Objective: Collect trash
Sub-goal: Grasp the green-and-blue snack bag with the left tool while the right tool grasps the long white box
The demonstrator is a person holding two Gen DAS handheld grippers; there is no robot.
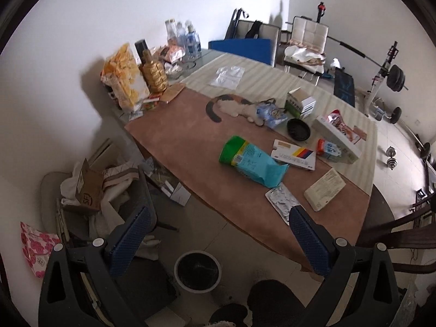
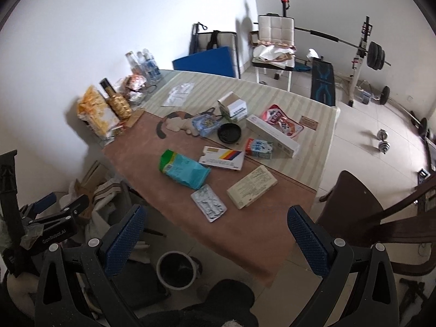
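Trash lies scattered on the brown and striped table (image 1: 174, 141) (image 2: 245, 229): a green-and-teal pouch (image 1: 252, 162) (image 2: 184, 170), a silver blister pack (image 1: 282, 200) (image 2: 209, 203), a cream flat box (image 1: 324, 189) (image 2: 252, 186), a white box with coloured stripes (image 1: 294, 154) (image 2: 222, 158), a small milk carton (image 1: 328, 150) (image 2: 259, 148) and a black lid (image 1: 298, 129) (image 2: 229, 133). A round bin (image 1: 197, 271) (image 2: 177, 269) stands on the floor by the table's near edge. My left gripper (image 1: 220, 242) and right gripper (image 2: 215, 241) hover above that edge, both open and empty.
A calico cat toy (image 1: 231, 106) (image 2: 174, 122), snack bags, a gold bottle (image 1: 154, 73) and water bottles sit along the wall side. A dark wooden chair (image 2: 368, 212) is at the right. Cardboard and cloth clutter fill the floor at left. Weights and a bench stand beyond.
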